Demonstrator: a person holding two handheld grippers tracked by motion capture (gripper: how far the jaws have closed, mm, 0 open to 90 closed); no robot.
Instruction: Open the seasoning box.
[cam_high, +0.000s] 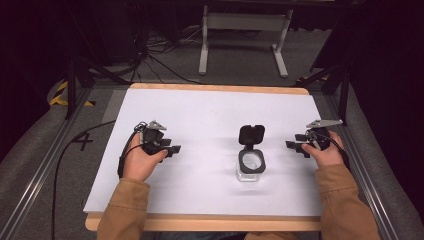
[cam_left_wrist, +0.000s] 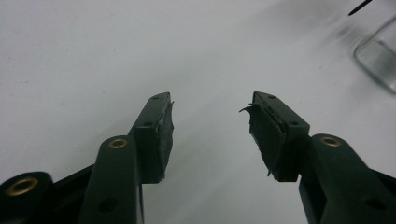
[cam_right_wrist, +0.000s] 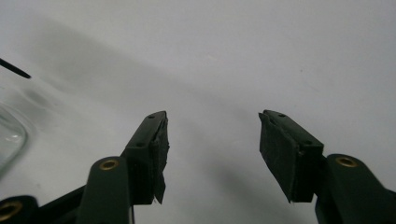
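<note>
White desk (cam_high: 200, 107): clear jar (cam_high: 250, 166), lid flipped toward 12 o'clock, nearer my right gripper (cam_high: 296, 145); left gripper (cam_high: 172, 149) farther; both fingers open, empty.

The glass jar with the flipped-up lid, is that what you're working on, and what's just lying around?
Part of the job:
- glass jar, its black lid hinged open
- left hand-held gripper, open
- right hand-held gripper, open

Just lying about:
- white table cover
- cables on the floor
- grey metal stand behind the table
</note>
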